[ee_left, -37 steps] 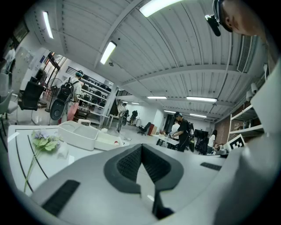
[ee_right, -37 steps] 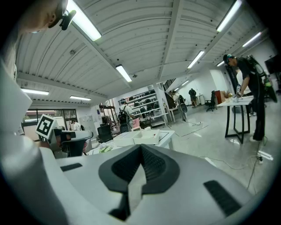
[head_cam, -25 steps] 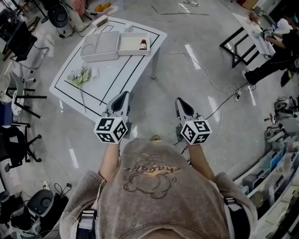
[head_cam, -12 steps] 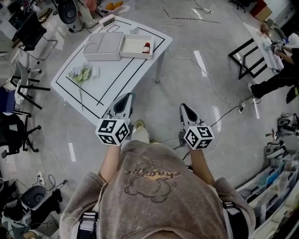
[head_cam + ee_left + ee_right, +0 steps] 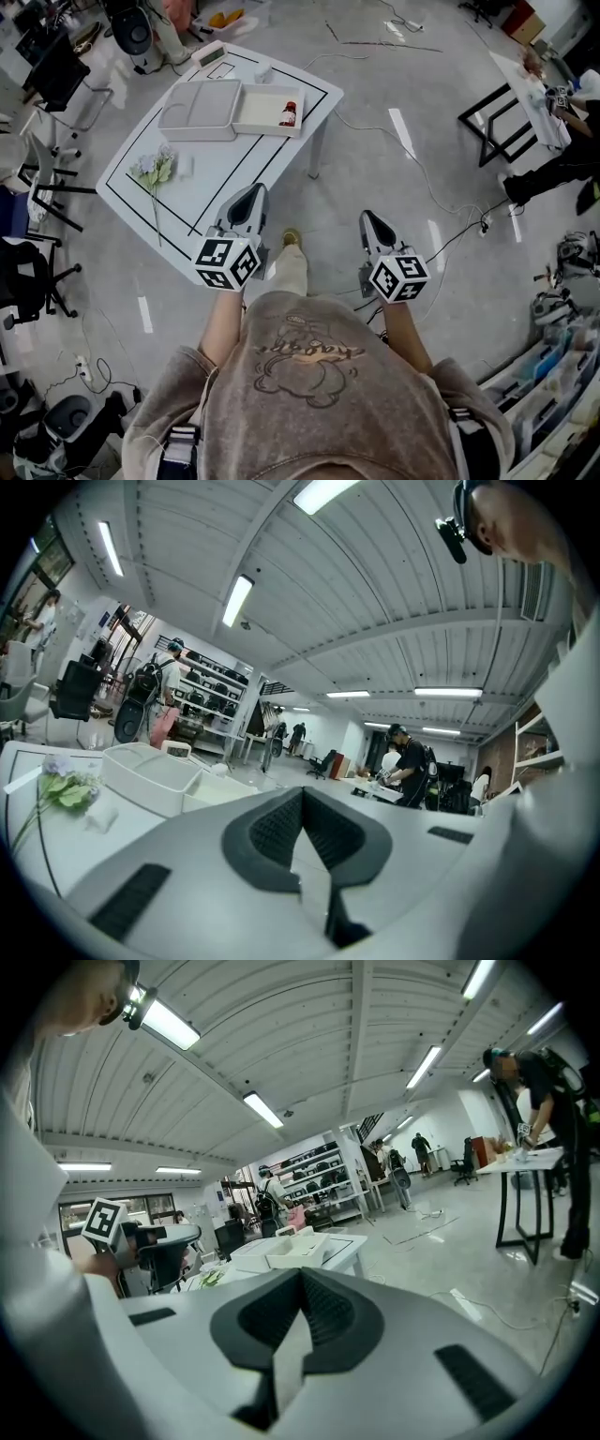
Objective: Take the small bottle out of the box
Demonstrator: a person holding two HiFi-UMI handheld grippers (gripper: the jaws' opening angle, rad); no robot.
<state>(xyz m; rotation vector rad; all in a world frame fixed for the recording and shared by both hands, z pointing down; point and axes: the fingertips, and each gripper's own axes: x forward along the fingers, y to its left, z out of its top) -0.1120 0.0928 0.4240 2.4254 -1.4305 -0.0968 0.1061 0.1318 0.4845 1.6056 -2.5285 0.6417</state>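
The small bottle [image 5: 288,114], dark with a red cap, stands in the open white box [image 5: 255,118] on the low white table [image 5: 225,155]. The box's lid [image 5: 196,106] lies beside it on the left. My left gripper [image 5: 253,194] is shut and empty, held in the air near the table's front corner. My right gripper [image 5: 367,219] is shut too, over the floor to the right of the table. In the left gripper view the shut gripper [image 5: 302,793] points toward the box [image 5: 217,795]. In the right gripper view the gripper [image 5: 300,1275] faces the table [image 5: 333,1246] from farther off.
A bunch of pale flowers [image 5: 155,169] lies on the table's left part. Black tape lines [image 5: 246,157] mark a frame on the tabletop. Cables [image 5: 412,159] run over the floor. Office chairs [image 5: 37,281] stand left, a black-legged table [image 5: 497,112] right, with people working there.
The person has stepped toward the table; a foot now shows ahead between the grippers. The table sits slightly nearer. Both grippers stay shut and empty.
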